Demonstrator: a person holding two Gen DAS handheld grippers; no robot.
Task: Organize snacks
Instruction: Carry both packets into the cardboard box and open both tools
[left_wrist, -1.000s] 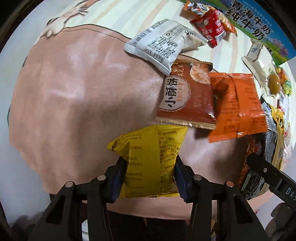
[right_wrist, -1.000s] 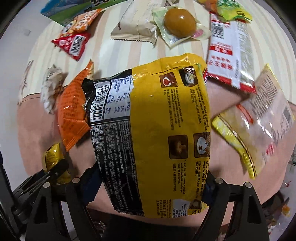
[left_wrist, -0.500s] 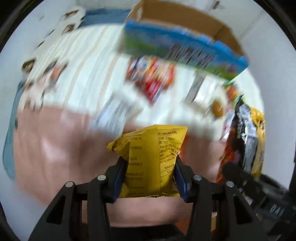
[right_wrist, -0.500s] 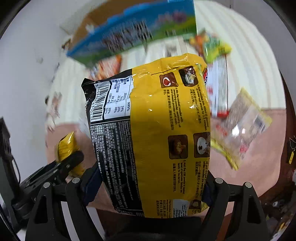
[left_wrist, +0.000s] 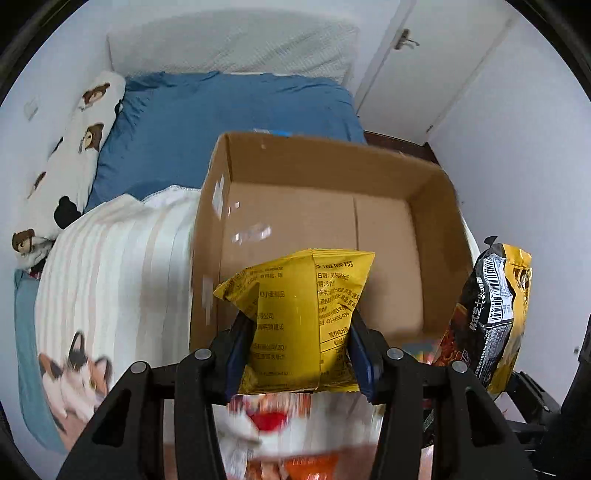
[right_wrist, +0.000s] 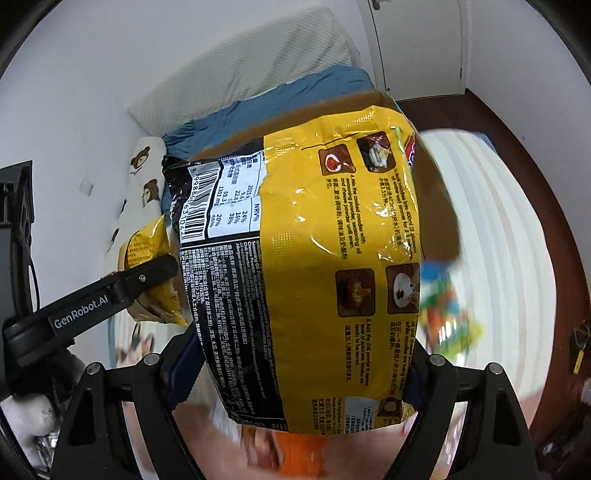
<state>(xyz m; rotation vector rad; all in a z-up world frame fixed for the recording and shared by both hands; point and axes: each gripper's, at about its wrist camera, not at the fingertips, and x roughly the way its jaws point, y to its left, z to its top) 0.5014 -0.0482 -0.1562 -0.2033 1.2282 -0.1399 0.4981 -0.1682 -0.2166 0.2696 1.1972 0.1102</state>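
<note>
1. My left gripper (left_wrist: 299, 343) is clamped on a small crinkled yellow foil snack packet (left_wrist: 301, 314), one blue-padded finger pressed against each side of it. The packet stands upright in front of the near wall of the open brown cardboard box (left_wrist: 436, 236).

2. My right gripper (right_wrist: 306, 373) is squeezed onto a large glossy yellow-and-black noodle bag (right_wrist: 314, 266), printed back toward the camera. In the left view the bag hangs just beside the box's right wall, outside it.

3. I judge this to be the carry-and-drop step: both snacks are lifted off the bed and brought up to the box, but neither is inside yet.

4. The next move calls for carrying each packet forward over the rim, then spreading the fingers so it falls to the bare cardboard floor. The wide bag needs the roomier middle; the small packet can go to the left corner.

5. Counted: one box, no snacks visible in it; two packets in hand, one per gripper; below the grippers, blurred orange, red and green wrappers lie on the striped cream blanket (left_wrist: 122, 258), too smeared for me to number.

6. Beyond the box lies one blue pillow (left_wrist: 221, 107) and one white bear-print bolster (left_wrist: 74, 147).
</note>
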